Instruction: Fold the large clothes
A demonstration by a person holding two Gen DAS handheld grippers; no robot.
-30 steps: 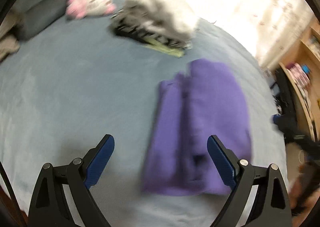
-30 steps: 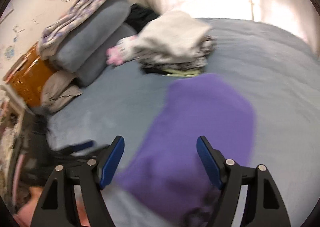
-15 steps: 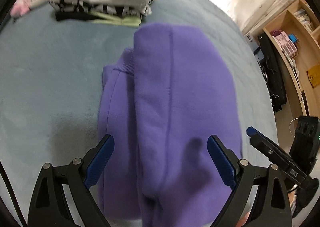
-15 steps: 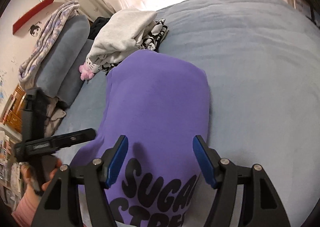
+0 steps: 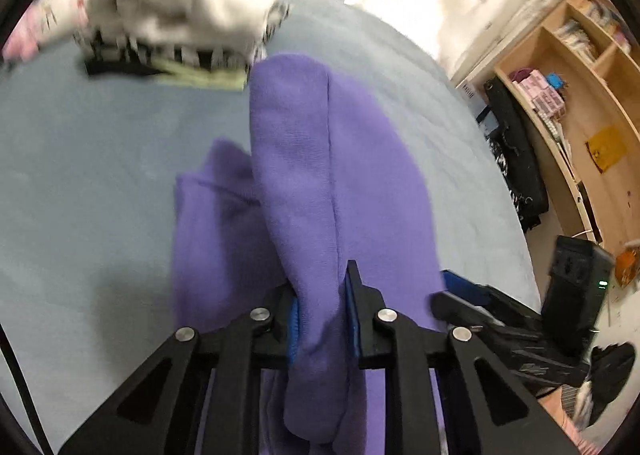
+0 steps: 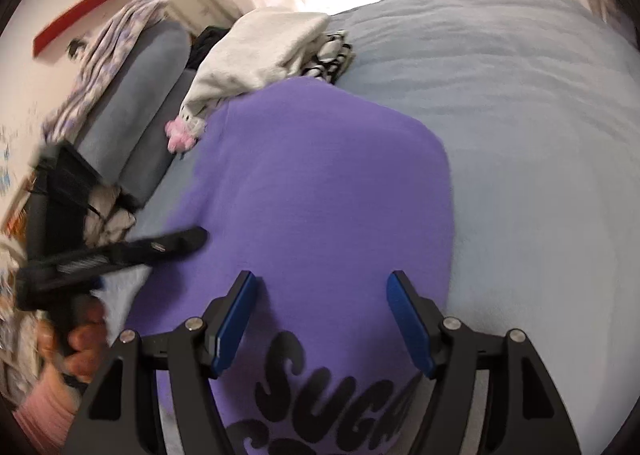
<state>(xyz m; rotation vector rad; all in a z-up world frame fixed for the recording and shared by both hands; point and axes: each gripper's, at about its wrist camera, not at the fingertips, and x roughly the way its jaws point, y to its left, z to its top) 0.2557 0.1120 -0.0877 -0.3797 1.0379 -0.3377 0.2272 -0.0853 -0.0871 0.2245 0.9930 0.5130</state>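
A folded purple fleece sweatshirt (image 5: 344, 175) lies on the pale blue-grey bed cover (image 5: 88, 175), its long edge running away from the cameras toward the pile of folded clothes topped by a cream-white garment (image 5: 176, 11). In the right wrist view the sweatshirt (image 6: 320, 183) shows black block lettering at its near end, and its far end reaches the foot of that pile (image 6: 264, 43).

The left claw (image 5: 322, 319) is closing, its blue pads pressed on a raised fold of the purple fleece near the garment's near edge; the cloth bulges out above and below the pinch. In the right wrist view the left claw (image 6: 176, 243) appears from the side as a dark bar lying over the sweatshirt's left edge, gripped by a person's hand (image 6: 80, 343) with a pink sleeve below it.

The right claw (image 6: 320, 319) stands wide apart above the lettered end of the sweatshirt, pads clear of the cloth, holding nothing. In the left wrist view it (image 5: 460, 291) sits at the garment's right edge, though blur makes its contact with the fleece hard to judge.

A small pink-and-white plush toy (image 6: 184, 131) lies beside the grey bolster pillows (image 6: 140, 103). Wooden shelving (image 5: 580, 75) stands past the bed.
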